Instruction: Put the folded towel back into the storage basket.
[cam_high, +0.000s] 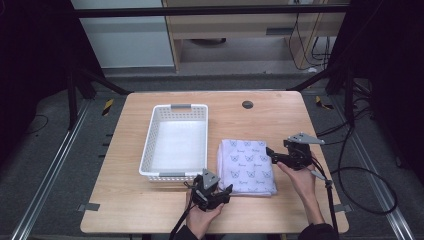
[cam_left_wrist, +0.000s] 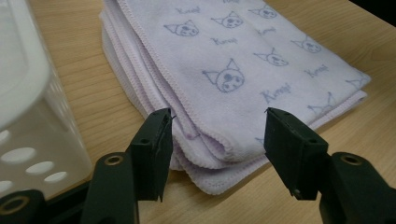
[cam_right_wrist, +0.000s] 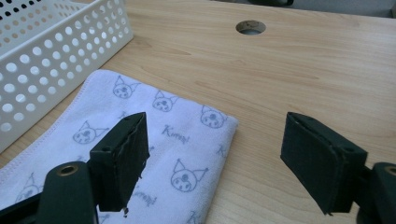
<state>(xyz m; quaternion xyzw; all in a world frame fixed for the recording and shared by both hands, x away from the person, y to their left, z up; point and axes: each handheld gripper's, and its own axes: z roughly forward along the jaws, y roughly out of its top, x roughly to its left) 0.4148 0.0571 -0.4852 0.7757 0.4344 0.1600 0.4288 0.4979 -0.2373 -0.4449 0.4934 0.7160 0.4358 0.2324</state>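
Folded towel printed "Kuromi"

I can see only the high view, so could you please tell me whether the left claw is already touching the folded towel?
Observer: No. In the left gripper view the left claw stands open, its jaws on either side of the folded corner of the towel and short of the cloth.
Operator: Thank you. How many layers does that corner show?
Observer: Several stacked folds with stitched hems; I cannot give an exact count.
Operator: And the right claw, please?
Observer: In the right gripper view the right claw is open as well, one jaw over the towel's far corner, the other over bare table.
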